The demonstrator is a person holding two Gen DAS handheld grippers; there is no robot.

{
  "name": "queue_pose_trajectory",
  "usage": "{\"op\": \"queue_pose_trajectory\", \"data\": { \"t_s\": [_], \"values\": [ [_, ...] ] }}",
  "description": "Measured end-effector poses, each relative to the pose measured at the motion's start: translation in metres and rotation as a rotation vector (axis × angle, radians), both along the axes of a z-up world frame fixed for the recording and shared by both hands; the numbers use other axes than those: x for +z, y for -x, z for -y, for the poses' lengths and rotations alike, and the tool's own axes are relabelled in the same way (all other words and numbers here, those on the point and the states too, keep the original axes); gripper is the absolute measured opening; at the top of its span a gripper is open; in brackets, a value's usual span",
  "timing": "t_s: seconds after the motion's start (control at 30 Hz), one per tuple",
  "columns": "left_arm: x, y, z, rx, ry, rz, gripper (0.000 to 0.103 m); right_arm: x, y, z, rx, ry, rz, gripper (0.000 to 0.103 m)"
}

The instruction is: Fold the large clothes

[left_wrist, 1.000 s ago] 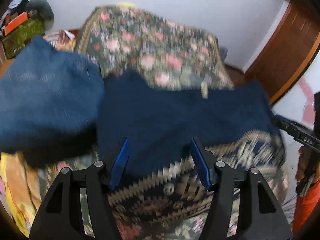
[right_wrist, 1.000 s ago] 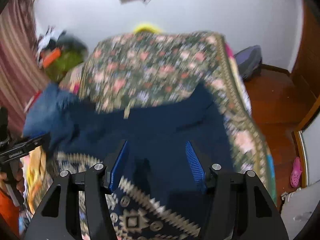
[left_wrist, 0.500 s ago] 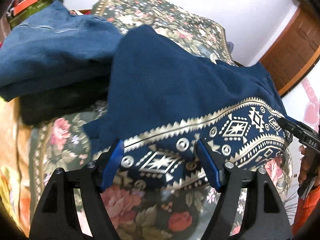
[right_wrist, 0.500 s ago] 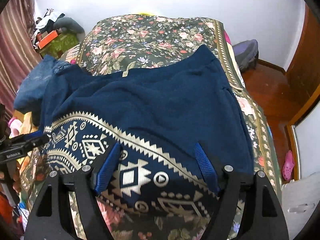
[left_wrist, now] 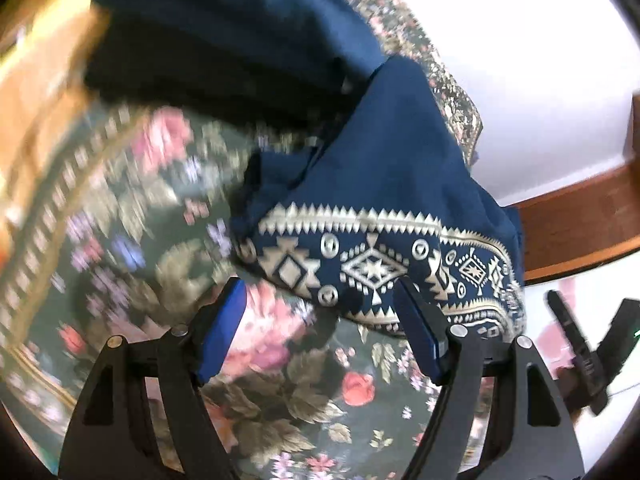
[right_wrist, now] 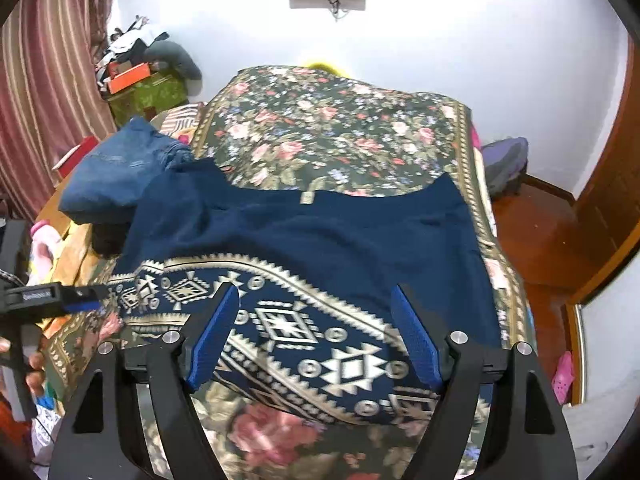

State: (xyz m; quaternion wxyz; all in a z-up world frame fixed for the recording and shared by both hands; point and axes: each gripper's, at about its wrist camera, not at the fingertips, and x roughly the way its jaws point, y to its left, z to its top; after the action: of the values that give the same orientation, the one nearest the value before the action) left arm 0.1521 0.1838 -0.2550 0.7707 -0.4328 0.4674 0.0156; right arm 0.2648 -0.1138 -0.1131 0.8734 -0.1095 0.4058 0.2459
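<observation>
Navy knit with a cream geometric border, the garment (right_wrist: 320, 240) lay spread across the floral bedspread (right_wrist: 320, 136), its patterned hem toward the near edge of the bed. The right gripper (right_wrist: 316, 344) hovered over that hem with jaws wide apart and nothing between them; patterned cloth showed in the gap. The left gripper (left_wrist: 320, 332), equally wide open and empty, sat just short of the hem's left corner (left_wrist: 280, 268), bedspread beneath it. The fabric looked soft, thick and limp, likely to sag and drag rather than hold shape, so pinching both hem corners seemed the surest hold. Farther back, a stack of folded denim (right_wrist: 116, 172) touched the garment's left shoulder; beyond, the white wall (right_wrist: 440, 40).
</observation>
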Motion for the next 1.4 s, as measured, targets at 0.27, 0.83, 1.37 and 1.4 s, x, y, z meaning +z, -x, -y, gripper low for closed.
{"op": "queue_pose_trajectory", "data": {
  "t_s": [0.27,0.83,1.37,1.4],
  "values": [
    [-0.026,-0.019,0.003,0.032,0.253,0.085,0.088,-0.044,-0.004,-0.016,0.008,0.104,-0.092,0.075],
    [-0.010,-0.080,0.007,0.209,0.119,0.137,0.045,-0.034,-0.007,-0.012,0.009,0.068,-0.131,0.079],
    [0.175,-0.046,0.049,0.132,-0.337,0.529,0.017,0.007,-0.029,-0.038,-0.008,-0.074,-0.099,0.079],
    [0.178,-0.040,0.051,0.124,-0.364,0.539,0.017,-0.002,-0.028,-0.047,0.010,-0.068,-0.130,0.079]
  ]
}}
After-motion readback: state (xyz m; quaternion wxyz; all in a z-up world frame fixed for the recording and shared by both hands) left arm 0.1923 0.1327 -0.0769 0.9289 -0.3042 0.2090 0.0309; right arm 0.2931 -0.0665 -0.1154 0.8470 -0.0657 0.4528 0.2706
